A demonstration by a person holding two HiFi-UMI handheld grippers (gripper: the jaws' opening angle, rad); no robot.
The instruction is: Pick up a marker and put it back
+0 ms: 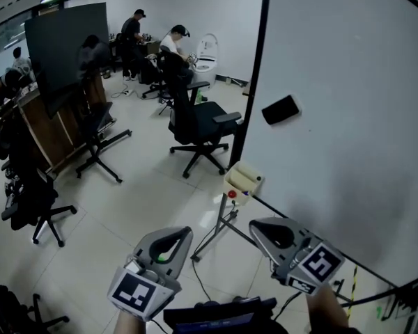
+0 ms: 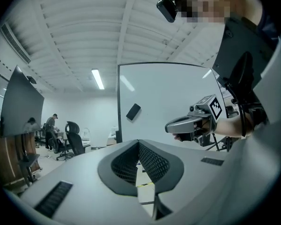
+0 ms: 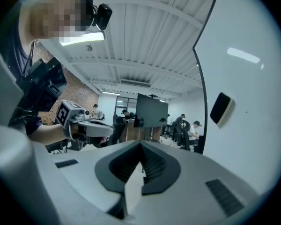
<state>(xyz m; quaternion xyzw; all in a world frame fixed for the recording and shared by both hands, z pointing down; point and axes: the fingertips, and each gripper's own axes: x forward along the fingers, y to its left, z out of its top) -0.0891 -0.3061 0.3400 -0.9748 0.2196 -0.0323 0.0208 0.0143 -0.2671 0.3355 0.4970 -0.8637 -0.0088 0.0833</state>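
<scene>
Nearest, the left tongs (image 1: 183, 232) and the right tongs (image 1: 255, 225) are both sitting shut and gripping nothing. Just beyond, a whiteboard (image 1: 348, 158) is standing with an eraser (image 1: 281, 109) clinging to it. No marker is showing clearly enough to place. Farther off, people (image 1: 174, 40) are working.

The left gripper (image 2: 138, 142) has its jaws together. A probable eraser (image 2: 133, 111) sticks to the whiteboard (image 2: 168, 90), with the right gripper (image 2: 168, 126) before it.
</scene>
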